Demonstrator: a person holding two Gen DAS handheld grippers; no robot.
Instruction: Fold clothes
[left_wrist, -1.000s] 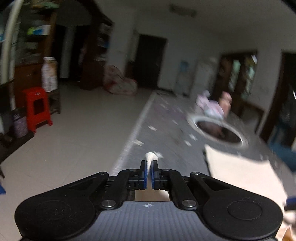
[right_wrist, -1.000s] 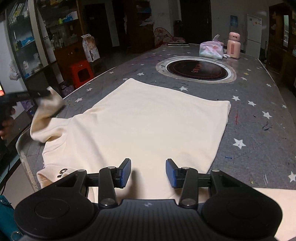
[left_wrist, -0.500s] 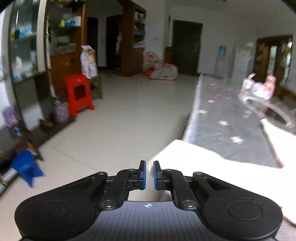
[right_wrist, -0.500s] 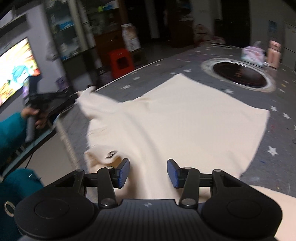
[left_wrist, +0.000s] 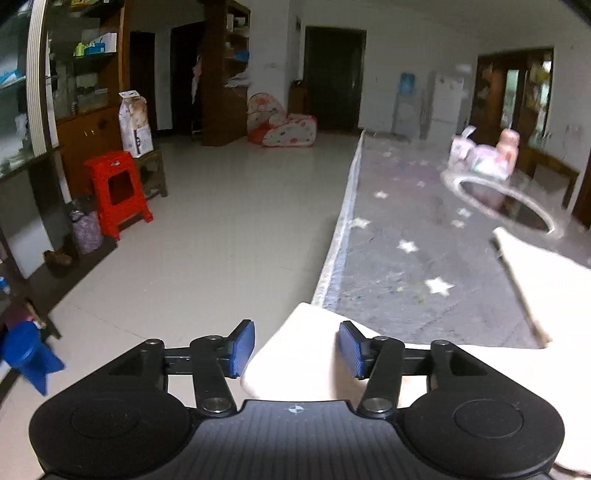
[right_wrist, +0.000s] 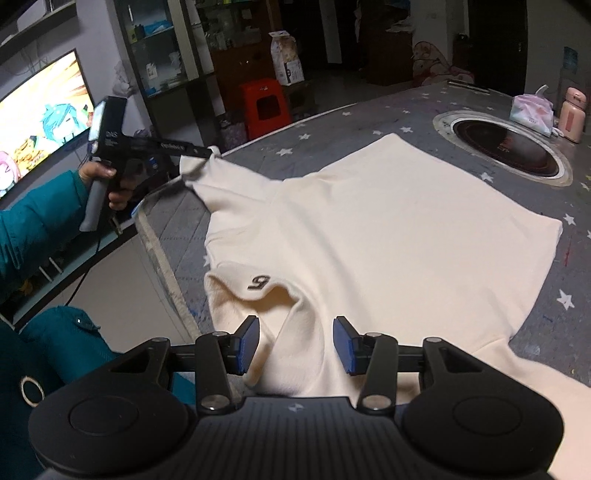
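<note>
A cream shirt (right_wrist: 369, 236) lies spread on the grey star-patterned surface (right_wrist: 546, 310), filling the middle of the right wrist view. At the upper left there, the left tongs (right_wrist: 212, 150) reach the tip of its sleeve (right_wrist: 221, 177). Their jaws have just been opening; the sleeve lies between them, unpinched. The right tongs (right_wrist: 295, 345) stand open above the shirt's near edge, gripping nothing.

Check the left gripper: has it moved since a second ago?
Yes. Left gripper swung left off the table edge toward the TV, fingers just opened around the sleeve.
</note>
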